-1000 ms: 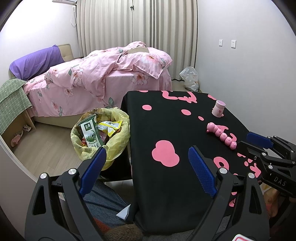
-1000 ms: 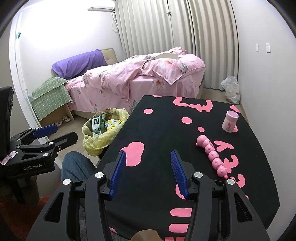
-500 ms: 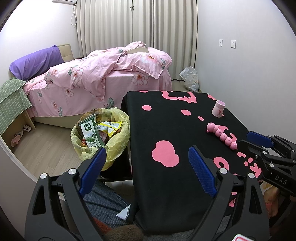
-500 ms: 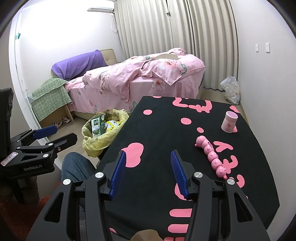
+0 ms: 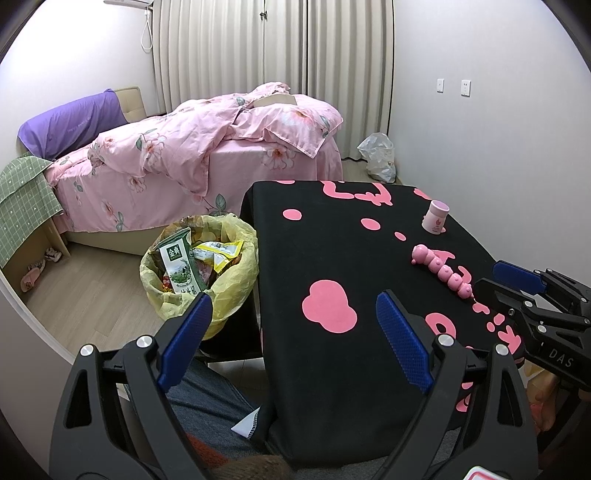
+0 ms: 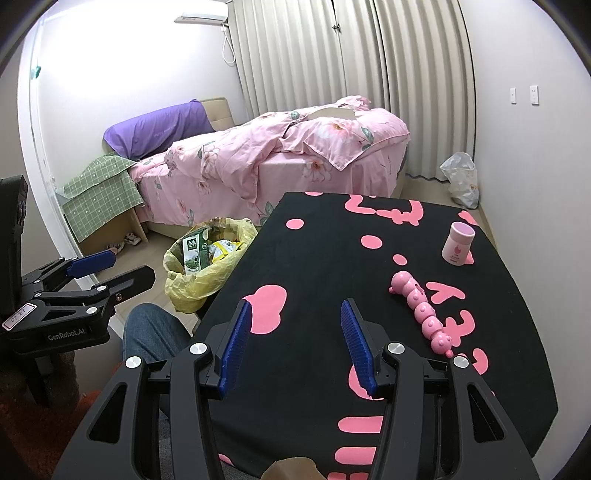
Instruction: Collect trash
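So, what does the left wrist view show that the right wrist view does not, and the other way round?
Only the left wrist view shows the right tongs from the side, open, over the table's right edge, and a white tag by the person's leg.

Only the right wrist view shows the left tongs from the side, open, over the floor, and the air conditioner whole.

Both show the trash bin with its yellow bag and green carton, the black table, the pink caterpillar toy, the pink cup and the bed.
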